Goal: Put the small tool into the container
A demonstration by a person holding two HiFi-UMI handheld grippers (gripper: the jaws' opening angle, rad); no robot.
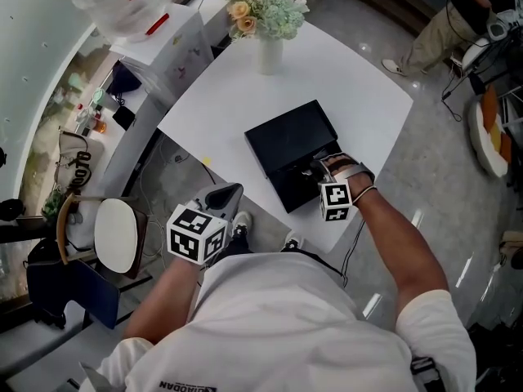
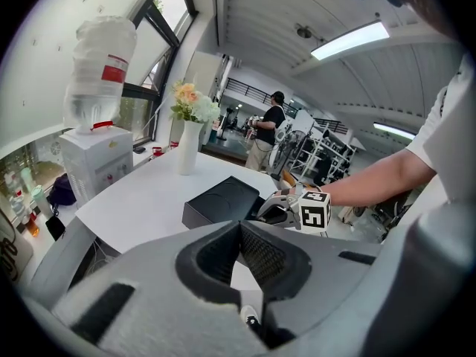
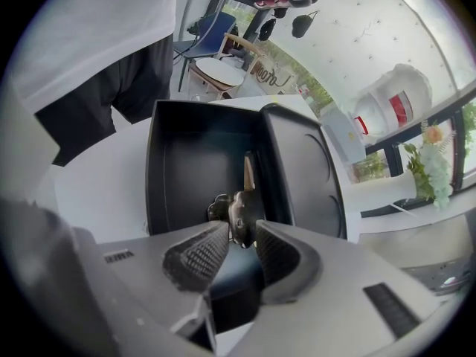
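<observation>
- Head view: my right hand-held gripper [image 1: 317,171] dips into the container [image 1: 286,137] on the bench [image 1: 359,80].
- Left gripper view: left hand-held gripper [image 2: 239,233] closed, empty.
- Right gripper view: jaws parted, small tool [image 3: 242,214] loose between them inside the container; only withdrawal left, I judge.

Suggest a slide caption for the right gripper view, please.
Right gripper, jaws apart, poised over the open black box, with the tool at its tips.

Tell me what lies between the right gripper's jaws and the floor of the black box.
Only the small tool: it stands between the parted jaws of the right gripper, over the open black box. The right gripper view shows this.
</observation>
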